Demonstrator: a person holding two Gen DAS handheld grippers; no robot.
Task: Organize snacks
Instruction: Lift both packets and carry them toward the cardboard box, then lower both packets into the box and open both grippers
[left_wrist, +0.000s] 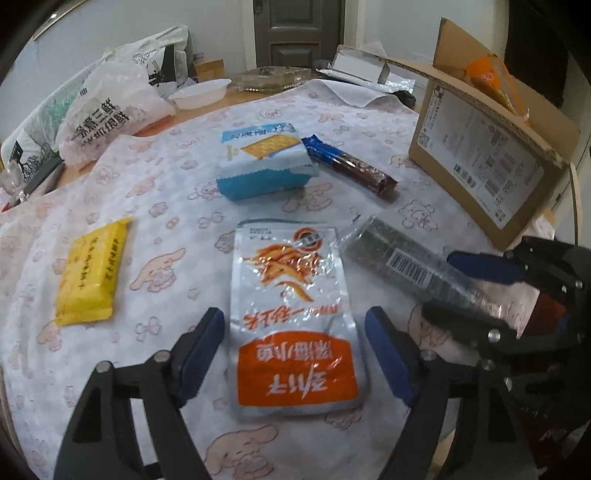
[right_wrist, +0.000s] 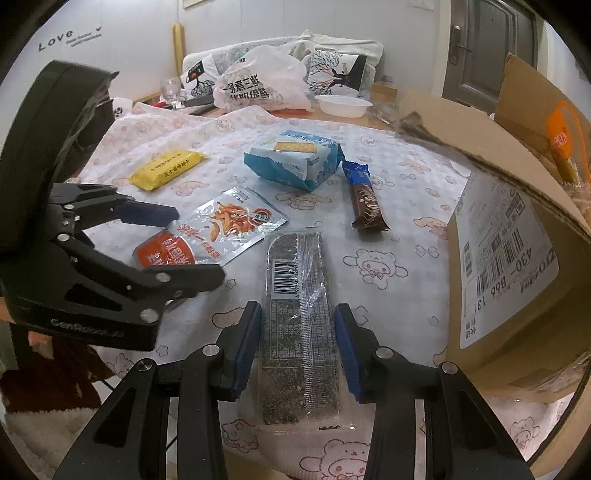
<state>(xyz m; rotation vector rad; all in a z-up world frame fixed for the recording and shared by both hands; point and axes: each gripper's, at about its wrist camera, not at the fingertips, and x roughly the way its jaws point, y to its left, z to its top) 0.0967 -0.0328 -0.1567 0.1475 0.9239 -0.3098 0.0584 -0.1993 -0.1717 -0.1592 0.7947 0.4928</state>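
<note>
A silver and orange snack pouch (left_wrist: 295, 321) (right_wrist: 221, 229) lies flat on the patterned tablecloth. My left gripper (left_wrist: 295, 354) (right_wrist: 195, 245) straddles its near end, jaws open, with slim gaps between pads and pouch. A long dark speckled bar in clear wrap (right_wrist: 299, 314) (left_wrist: 399, 258) sits between the blue pads of my right gripper (right_wrist: 299, 347) (left_wrist: 439, 282), which is shut on its sides. Whether the bar is off the cloth I cannot tell. Farther back lie a yellow pack (left_wrist: 90, 273), a blue cracker pack (left_wrist: 266, 162) and a brown bar with a blue end (left_wrist: 351, 170).
An open cardboard box (right_wrist: 517, 258) (left_wrist: 487, 158) stands at the right with an orange packet (left_wrist: 487, 77) inside. At the table's far side are a white plastic bag (left_wrist: 110, 107), a white bowl (left_wrist: 199, 94), tote bags and a glass (right_wrist: 170, 88).
</note>
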